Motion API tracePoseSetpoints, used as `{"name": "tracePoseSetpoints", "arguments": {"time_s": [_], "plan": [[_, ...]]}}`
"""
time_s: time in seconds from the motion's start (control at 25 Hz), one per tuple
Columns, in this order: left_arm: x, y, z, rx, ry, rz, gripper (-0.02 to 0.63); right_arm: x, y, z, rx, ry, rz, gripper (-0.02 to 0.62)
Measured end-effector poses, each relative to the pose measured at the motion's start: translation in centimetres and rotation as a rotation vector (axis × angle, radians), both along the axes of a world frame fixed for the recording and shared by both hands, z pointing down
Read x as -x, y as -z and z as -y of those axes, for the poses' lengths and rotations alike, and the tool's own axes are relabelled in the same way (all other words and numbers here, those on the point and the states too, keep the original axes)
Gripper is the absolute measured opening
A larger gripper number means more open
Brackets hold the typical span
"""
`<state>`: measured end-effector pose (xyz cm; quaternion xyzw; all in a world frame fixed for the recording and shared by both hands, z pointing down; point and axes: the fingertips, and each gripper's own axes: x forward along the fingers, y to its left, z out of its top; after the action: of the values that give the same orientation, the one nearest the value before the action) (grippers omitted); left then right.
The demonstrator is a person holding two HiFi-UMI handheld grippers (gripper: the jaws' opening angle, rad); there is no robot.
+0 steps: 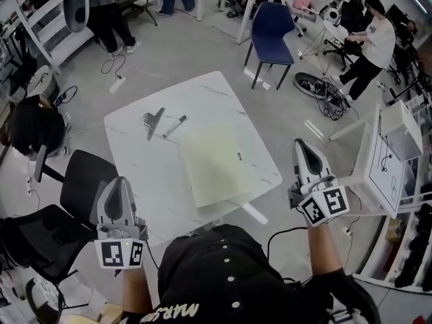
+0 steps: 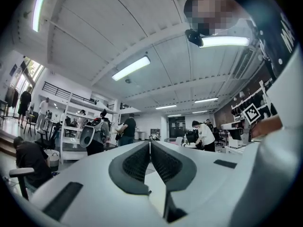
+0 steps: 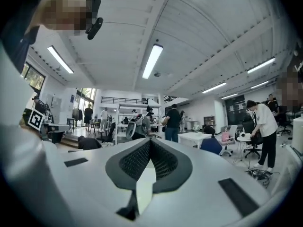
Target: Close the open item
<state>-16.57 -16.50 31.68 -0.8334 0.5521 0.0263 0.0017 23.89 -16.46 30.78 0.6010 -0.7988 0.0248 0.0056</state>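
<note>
A pale yellow-green folder [image 1: 214, 164] lies flat on the white marble table [image 1: 135, 160], its cover down and a small dark tab near its right edge. A black-and-white marker [image 1: 174, 126] and a grey clip-like object [image 1: 152, 121] lie behind it on the left. My left gripper [image 1: 122, 182] is held off the table's near left corner, jaws shut with nothing between them. My right gripper [image 1: 301, 144] hangs off the table's right edge, also shut and empty. Both gripper views look level across the room, with the left gripper [image 2: 150, 144] and the right gripper [image 3: 150, 142] closed and the table hidden.
Black office chairs [image 1: 81, 181] stand at the table's left. A blue chair [image 1: 271, 29] stands beyond it. A white side table [image 1: 381, 160] is close on my right. Cables [image 1: 320, 90] lie on the floor, and several people stand around the room.
</note>
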Motion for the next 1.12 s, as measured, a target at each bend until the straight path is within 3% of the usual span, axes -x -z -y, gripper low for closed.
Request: {"name": "tracePoseSetpoints", "arguments": {"time_s": [0.2, 0.4, 0.68, 1.12], "plan": [[1.0, 0.4, -0.9, -0.019, 0.004, -0.002, 0.023, -1.5, 1.0, -2.8, -0.095, -0.086, 0.013, 0.026], [2.4, 0.1, -1.9, -0.014, 0.031, 0.024, 0.023, -3.8, 0.2, -4.9, -0.112, -0.187, 0.078, 0.026], [4.8, -1.1, -3.0, 0.010, 0.115, 0.019, 0.023, -3.8, 0.0, -6.3, -0.130, -0.223, 0.021, 0.026], [5.0, -1.4, -3.1, 0.013, 0.144, 0.017, 0.023, -3.8, 0.0, -6.2, -0.122, -0.206, 0.040, 0.026]]}}
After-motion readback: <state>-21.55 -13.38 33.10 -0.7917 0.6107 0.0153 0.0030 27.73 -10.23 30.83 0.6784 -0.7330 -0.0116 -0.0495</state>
